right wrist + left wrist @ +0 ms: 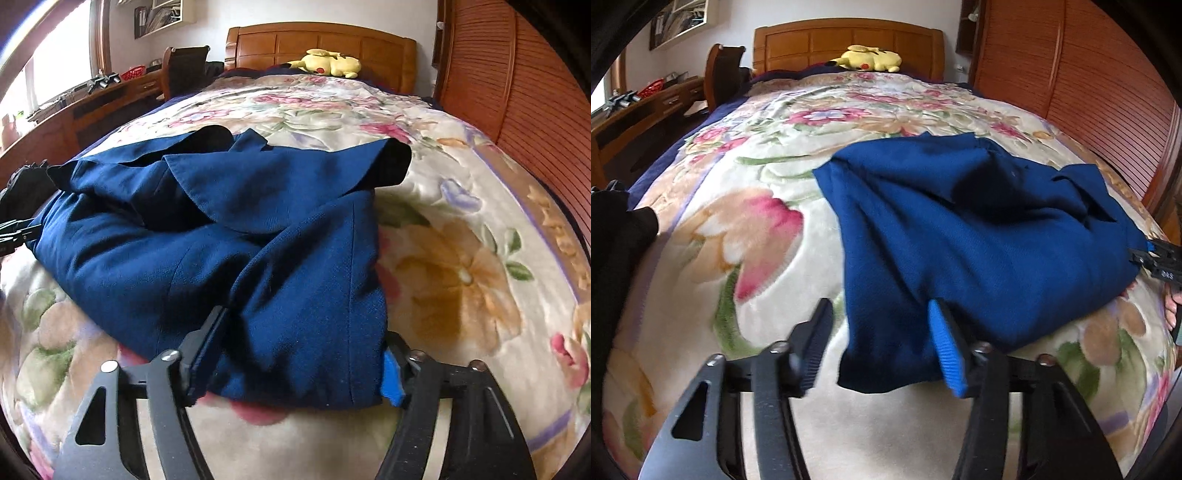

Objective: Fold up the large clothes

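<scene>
bed [746, 236] with floral blanket fills both views; headboard and yellow plush [870, 59] far ahead of the claws, louvred wardrobe [1089, 92] to the right, desk [92, 99] to the left.

blue garment [229, 243] lies partly folded on the blanket, long axis running left-right across both claws, near hem toward the person.

right claw [306, 354]: roughly half open, straddling the near right corner; cloth between the fingers, pads not clearly pinching.

left claw [879, 343]: roughly half open, near left corner hangs between the fingers, nothing gripped.

judgement: each claw is nearest its own corner; closing comes next.
</scene>
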Motion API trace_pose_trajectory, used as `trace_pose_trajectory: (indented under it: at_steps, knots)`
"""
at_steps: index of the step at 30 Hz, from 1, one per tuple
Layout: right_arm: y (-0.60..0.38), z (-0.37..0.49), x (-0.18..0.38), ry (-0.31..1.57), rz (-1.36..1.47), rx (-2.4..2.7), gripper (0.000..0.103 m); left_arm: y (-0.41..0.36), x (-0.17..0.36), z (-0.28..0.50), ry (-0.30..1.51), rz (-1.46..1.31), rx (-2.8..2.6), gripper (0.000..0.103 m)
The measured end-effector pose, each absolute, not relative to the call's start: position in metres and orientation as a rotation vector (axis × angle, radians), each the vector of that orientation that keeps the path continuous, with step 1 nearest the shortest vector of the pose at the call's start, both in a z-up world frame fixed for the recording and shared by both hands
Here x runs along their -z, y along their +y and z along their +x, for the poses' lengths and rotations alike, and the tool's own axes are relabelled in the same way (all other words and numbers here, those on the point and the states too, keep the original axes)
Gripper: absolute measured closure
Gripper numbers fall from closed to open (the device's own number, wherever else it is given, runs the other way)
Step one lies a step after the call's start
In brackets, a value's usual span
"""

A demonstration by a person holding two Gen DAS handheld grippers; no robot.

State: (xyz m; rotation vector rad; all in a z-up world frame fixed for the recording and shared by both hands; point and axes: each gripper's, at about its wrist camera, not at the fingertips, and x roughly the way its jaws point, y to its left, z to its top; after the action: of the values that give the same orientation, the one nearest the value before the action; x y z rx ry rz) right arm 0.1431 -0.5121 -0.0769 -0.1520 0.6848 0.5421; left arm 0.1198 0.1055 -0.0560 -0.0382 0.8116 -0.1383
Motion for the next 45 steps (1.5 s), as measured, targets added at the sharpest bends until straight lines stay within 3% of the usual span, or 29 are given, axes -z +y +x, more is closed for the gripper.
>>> trace_pose_trajectory:
  at_steps: [2,3,6,11,28,31,37,40,44,45]
  knots:
    - [-0.514,0.146,0.077,0.69,-0.146,-0.542,0.067,0.101,0.055,0.118,0.807,-0.012,0.132,0.071]
    - [-0.513,0.149,0.077,0.696,-0.152,-0.55,0.071,0.099,0.054,0.118,0.805,0.001,0.123,0.084]
    - [-0.507,0.148,0.074,0.677,-0.185,-0.544,0.08,0.094,0.048,0.112,0.783,0.04,0.093,0.098]
    - [-0.511,0.131,0.06,0.63,-0.225,-0.536,0.087,0.088,0.025,0.087,0.71,0.059,0.075,0.099]
    - [-0.576,-0.001,0.037,0.553,-0.258,-0.671,0.088,0.101,-0.01,-0.062,0.607,0.046,0.158,0.099]
    - [-0.58,-0.008,0.035,0.566,-0.264,-0.675,0.087,0.102,-0.003,-0.066,0.621,0.047,0.154,0.098]
    - [-0.575,0.003,0.037,0.597,-0.307,-0.587,0.071,0.102,0.005,-0.063,0.619,0.036,0.131,0.094]
    - [-0.578,-0.003,0.027,0.563,-0.278,-0.565,0.061,0.103,0.001,-0.07,0.604,0.043,0.131,0.083]
    - [-0.574,-0.011,0.016,0.493,-0.284,-0.537,0.041,0.109,-0.011,-0.076,0.559,0.035,0.128,0.061]
    - [-0.571,-0.017,0.014,0.476,-0.289,-0.531,0.04,0.11,-0.014,-0.076,0.549,0.03,0.132,0.058]
